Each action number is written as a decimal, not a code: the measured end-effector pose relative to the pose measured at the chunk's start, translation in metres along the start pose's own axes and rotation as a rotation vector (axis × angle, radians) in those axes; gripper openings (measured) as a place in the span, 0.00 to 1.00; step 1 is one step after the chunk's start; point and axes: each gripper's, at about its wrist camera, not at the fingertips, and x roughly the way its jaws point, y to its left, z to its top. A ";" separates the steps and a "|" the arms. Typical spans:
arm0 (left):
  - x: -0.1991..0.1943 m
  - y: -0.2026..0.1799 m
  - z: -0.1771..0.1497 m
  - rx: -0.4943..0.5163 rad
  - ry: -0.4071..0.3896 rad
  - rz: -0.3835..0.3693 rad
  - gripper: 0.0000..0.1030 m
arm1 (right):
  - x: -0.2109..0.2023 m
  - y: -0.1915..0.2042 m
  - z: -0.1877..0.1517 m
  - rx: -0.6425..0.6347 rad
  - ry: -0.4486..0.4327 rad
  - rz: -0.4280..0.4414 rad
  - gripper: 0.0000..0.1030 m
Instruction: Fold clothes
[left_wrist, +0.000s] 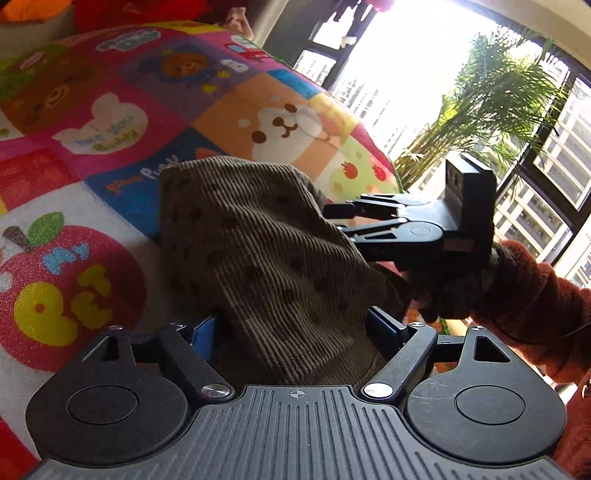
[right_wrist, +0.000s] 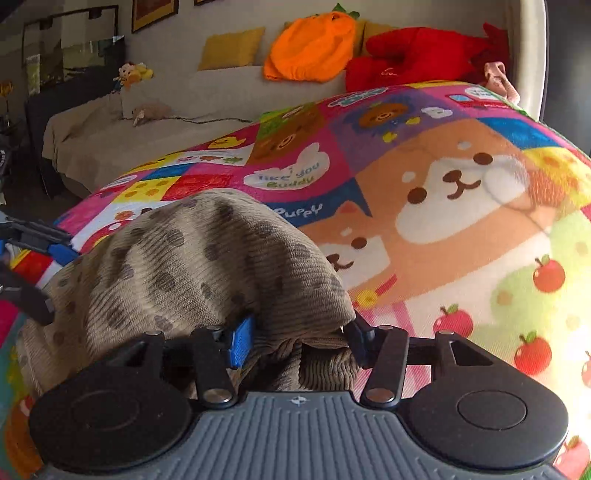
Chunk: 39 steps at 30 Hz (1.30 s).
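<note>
My left gripper (left_wrist: 291, 328) holds a fold of the brown spotted garment (left_wrist: 255, 251) between its jaws. My right gripper (right_wrist: 301, 341) clamps the same cloth, which bunches ahead of both over the colourful blanket (right_wrist: 461, 221).

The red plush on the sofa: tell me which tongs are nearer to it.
Right, as a judgement. The right tongs face the red plush across the quilt, gripping the corduroy garment. The left tongs hold the same garment further back.
</note>
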 end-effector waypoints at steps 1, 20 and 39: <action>0.003 -0.010 -0.004 0.023 0.011 -0.016 0.83 | 0.007 -0.008 0.006 0.016 0.011 -0.005 0.51; 0.064 0.005 0.093 -0.003 -0.081 0.008 0.69 | -0.087 0.033 -0.012 -0.020 -0.143 0.157 0.58; 0.024 -0.009 0.074 -0.055 -0.163 0.141 0.83 | -0.074 -0.007 -0.031 0.172 -0.051 0.185 0.64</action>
